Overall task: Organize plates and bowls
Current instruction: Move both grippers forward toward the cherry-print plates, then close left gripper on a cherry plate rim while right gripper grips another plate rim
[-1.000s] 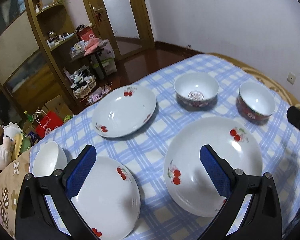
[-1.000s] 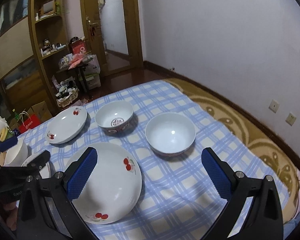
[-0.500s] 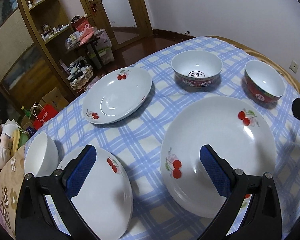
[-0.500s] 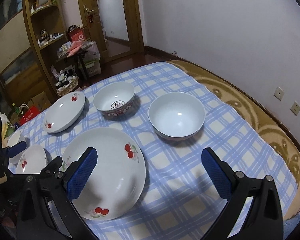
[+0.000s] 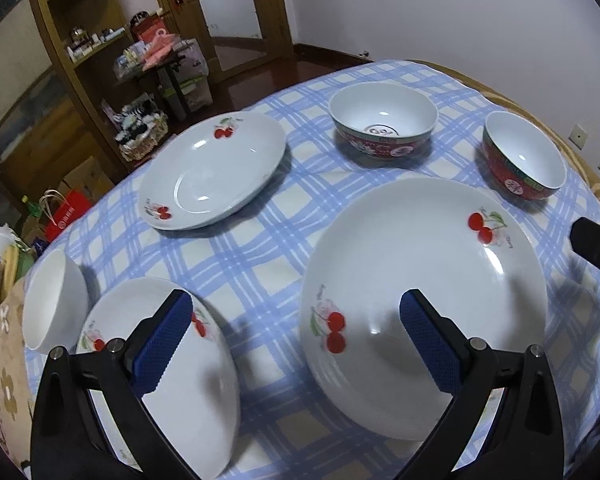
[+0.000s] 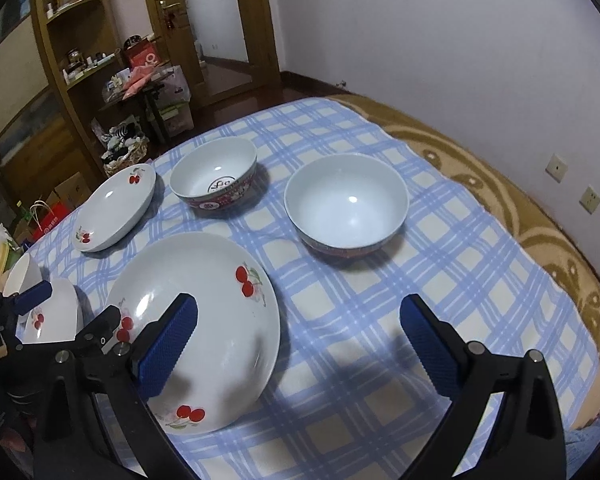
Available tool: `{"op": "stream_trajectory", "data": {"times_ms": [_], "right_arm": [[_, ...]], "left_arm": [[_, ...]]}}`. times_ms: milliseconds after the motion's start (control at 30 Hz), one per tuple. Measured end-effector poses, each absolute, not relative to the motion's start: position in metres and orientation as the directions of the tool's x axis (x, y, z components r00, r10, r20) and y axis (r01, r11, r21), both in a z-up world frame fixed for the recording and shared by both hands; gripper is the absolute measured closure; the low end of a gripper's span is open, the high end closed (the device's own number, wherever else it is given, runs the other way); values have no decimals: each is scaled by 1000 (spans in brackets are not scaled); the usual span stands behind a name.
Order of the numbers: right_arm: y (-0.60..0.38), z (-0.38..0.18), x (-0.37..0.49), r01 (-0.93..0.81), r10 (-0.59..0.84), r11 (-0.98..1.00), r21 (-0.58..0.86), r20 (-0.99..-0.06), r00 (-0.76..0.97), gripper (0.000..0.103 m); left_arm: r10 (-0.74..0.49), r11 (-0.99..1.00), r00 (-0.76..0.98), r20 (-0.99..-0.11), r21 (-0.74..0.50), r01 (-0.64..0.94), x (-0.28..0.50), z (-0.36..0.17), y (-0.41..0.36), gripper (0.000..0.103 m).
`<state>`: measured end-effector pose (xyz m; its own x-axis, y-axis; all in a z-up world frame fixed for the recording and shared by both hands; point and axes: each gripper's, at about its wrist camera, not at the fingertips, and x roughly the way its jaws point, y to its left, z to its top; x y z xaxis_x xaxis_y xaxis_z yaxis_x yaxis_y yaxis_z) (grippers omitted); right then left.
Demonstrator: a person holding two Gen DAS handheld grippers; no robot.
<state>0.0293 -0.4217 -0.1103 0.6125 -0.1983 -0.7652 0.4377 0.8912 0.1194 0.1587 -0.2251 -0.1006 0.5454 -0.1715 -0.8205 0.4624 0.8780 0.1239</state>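
While the large cherry plate point(image 5: 424, 300) lies flat on the blue checked cloth point(image 5: 260, 256), I hold my left gripper point(image 5: 296, 340) over its near-left rim, fingers wide apart and empty. A smaller cherry plate point(image 5: 168, 368) sits at eight o'clock from it beside a plain white bowl point(image 5: 52, 300); another cherry plate point(image 5: 216, 168) lies at eleven. Two red-patterned bowls point(image 6: 216, 178) point(image 6: 346, 204) stand at twelve and two. My right gripper point(image 6: 300, 340) hovers spread and empty above the cloth.
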Motion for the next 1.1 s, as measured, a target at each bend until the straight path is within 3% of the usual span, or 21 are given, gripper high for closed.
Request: {"op": "stream_trajectory", "data": {"times_ms": [167,300,467,533,733,1100], "right_arm": [[-426,-116,30,433,-166,889,149,-777,608,10],[-428,-125,35,417,-126,894,166,-799,588,29],[-428,-137,43,398,-70,897,195,-824,562,47],[-428,-142,46,397,-55,895,205,-831,554,50],[-433,-152,51,423,-46,879,221,-843,536,50],[-429,-163,60,409,-28,886,216,-858,513,50]], "left_arm": [[-169,858,555,-814,156,489,155,-102,-231,1],[-191,865,528,-828,113,489,156,-106,-230,3],[-227,855,470,-853,56,515,159,-112,-230,32],[-261,860,437,-861,-1,511,160,-115,-226,55],[-289,872,424,-858,-53,487,161,-116,-222,62],[-320,882,407,-856,-112,457,173,-117,-215,62]]}}
